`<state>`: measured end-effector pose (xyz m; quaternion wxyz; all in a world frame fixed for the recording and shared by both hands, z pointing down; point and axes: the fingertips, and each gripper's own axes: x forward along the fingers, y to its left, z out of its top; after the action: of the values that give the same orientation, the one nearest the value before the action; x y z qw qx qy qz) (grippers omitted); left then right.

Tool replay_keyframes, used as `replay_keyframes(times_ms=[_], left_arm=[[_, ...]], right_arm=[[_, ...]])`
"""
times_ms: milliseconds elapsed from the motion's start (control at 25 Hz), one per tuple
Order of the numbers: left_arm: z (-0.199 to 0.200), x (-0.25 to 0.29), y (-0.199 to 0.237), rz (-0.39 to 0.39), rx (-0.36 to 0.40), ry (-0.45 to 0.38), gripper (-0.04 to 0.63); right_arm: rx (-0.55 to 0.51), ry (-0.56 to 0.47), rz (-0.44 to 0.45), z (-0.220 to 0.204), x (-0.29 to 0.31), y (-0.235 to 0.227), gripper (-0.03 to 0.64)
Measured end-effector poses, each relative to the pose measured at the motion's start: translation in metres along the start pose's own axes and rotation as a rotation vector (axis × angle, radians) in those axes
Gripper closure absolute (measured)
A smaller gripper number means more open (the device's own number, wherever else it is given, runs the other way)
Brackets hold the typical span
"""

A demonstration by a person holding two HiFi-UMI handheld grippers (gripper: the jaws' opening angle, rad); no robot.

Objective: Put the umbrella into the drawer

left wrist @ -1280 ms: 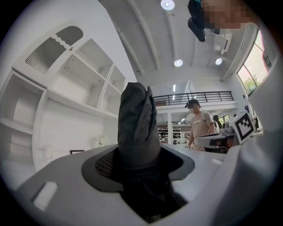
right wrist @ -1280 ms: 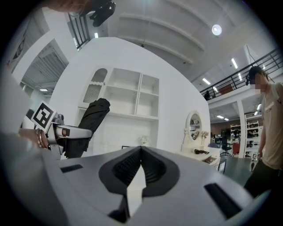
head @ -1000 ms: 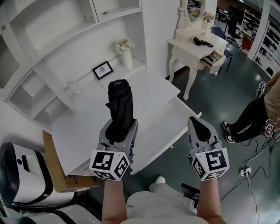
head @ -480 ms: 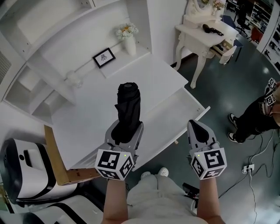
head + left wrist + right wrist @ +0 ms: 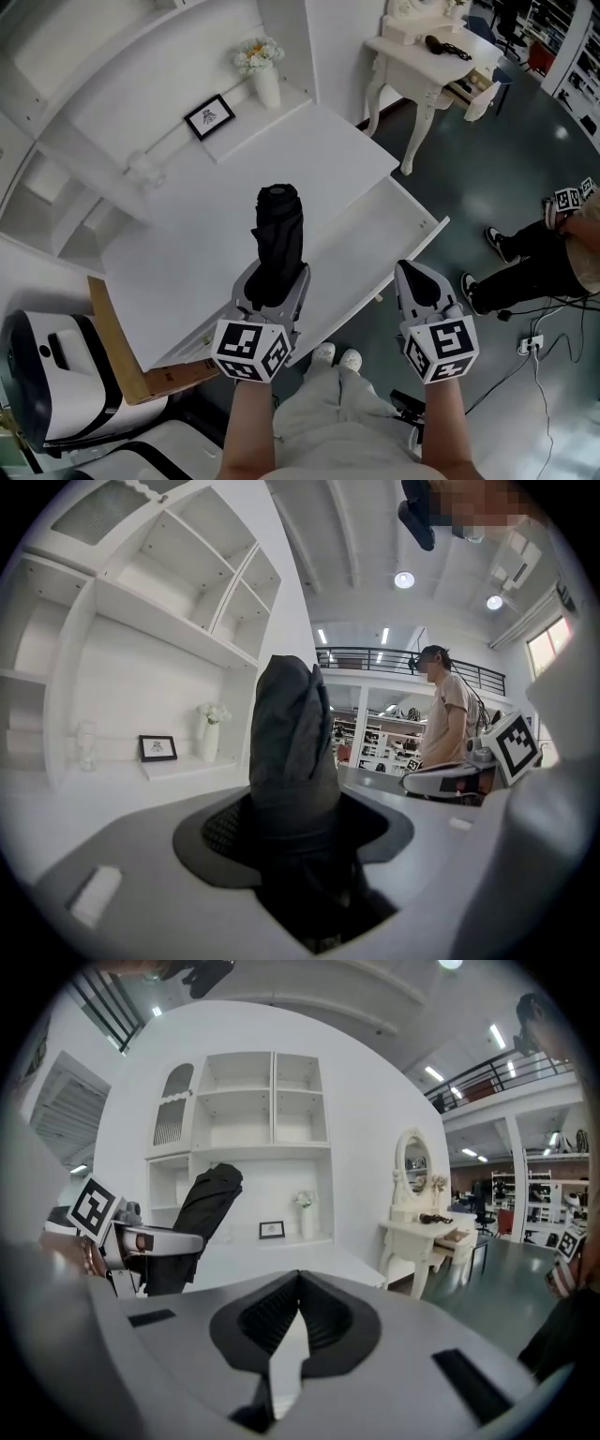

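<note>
The left gripper [image 5: 274, 279] has its jaws closed around the lower end of a folded black umbrella [image 5: 278, 230], with the dark pads pressing on the fabric from both sides. In the left gripper view, the umbrella [image 5: 289, 752] rises out of the jaws and fills the middle of the picture, ending in a bunched top. The right gripper [image 5: 418, 281] holds nothing. In the right gripper view [image 5: 298, 1283], its jaws meet at the tips, with only a thin sliver of light between them lower down.

In the head view, the umbrella is held in the air and points away from the person. It lies across the front of a white desk [image 5: 281, 159] and the left end of its drawer [image 5: 412, 239], not inside the drawer. The drawer is pulled out and is white inside. The right gripper hangs near the drawer's front edge, over a dark floor [image 5: 487, 169].

At the back of the desk stand a small framed picture [image 5: 210, 115] and a white vase of flowers [image 5: 265, 75]. A brown cardboard box [image 5: 117, 337] sits against the desk's left side. Further off to the right is a white dressing table [image 5: 427, 61]. A person in dark trousers [image 5: 530, 267] stands at the right edge.
</note>
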<state>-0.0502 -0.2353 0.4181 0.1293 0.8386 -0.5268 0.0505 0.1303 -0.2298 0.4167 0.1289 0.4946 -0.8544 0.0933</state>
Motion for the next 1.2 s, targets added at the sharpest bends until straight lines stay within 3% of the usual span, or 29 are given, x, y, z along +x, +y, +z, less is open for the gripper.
replay_keyframes(times_ms=[440,1200], left_arm=[[-0.039,0.039,-0.004,-0.112,0.010,0.104,0.339],[-0.151,0.091,-0.004,-0.239,-0.040,0.420,0.337]], right_arm=[[0.005,0.068,-0.018,-0.011,0.018,0.006,0.611],[0.074,0.200,-0.013,-0.051,0.046,-0.004,0.611]])
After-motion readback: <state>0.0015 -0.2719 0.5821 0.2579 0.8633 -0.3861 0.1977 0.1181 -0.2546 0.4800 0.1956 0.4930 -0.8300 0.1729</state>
